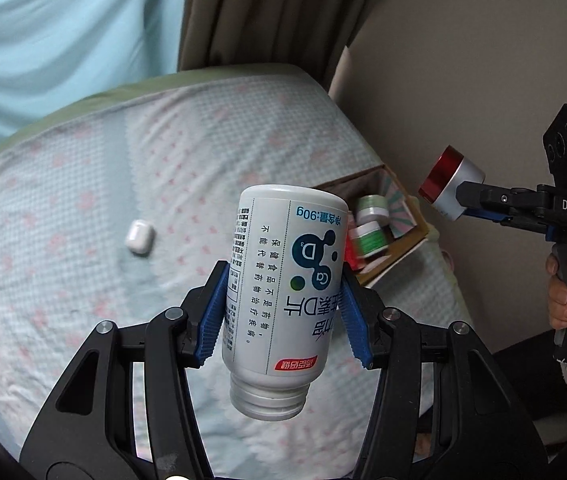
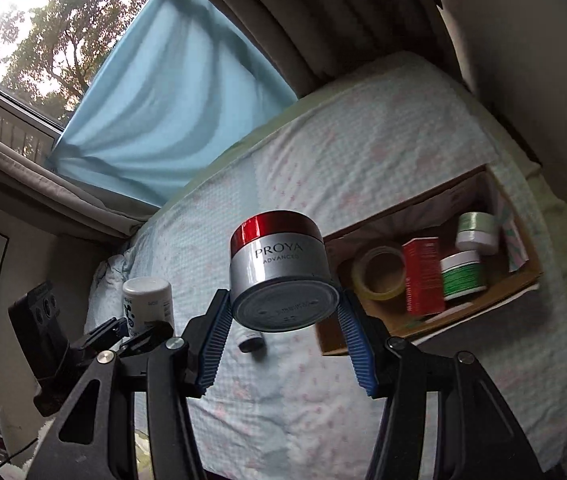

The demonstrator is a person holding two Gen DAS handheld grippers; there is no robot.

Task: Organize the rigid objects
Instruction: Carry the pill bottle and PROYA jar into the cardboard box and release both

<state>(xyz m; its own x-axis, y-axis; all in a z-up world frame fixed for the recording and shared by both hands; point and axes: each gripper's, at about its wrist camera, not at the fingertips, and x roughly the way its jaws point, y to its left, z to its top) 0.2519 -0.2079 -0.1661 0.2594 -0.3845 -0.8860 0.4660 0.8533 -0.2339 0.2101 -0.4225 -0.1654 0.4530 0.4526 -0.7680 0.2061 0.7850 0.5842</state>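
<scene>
In the left wrist view, the left gripper (image 1: 283,312) is clamped on a white supplement bottle (image 1: 283,292), its blue pads (image 1: 213,320) pressed against both sides of the body. The bottle's long axis runs along the fingers, base pointing away toward the bed (image 1: 83,200) and the silver threaded neck toward the camera, so the printed label reads upside down. Only this view shows a small white earbud case (image 1: 139,237) lying on the bedsheet, well left of the bottle. Off to the right, the right gripper (image 1: 463,200) holds a red-lidded jar (image 1: 451,182) in the air, red lid pointing left — beyond the cardboard box (image 1: 411,236) at the bed's edge.

In the right wrist view, the right gripper (image 2: 285,320) is closed on the same jar (image 2: 279,268), marked PROYA, its flat base facing the camera and the lid away, tipped upward. This view opens the box (image 2: 495,292) fully: a tape roll (image 2: 379,272), a red carton (image 2: 423,280) and two green-and-white jars (image 2: 465,274) inside. A small dark cap (image 2: 250,345) lies on the sheet beneath the jar. At left, the left gripper (image 2: 139,326) carries the bottle (image 2: 148,304).
</scene>
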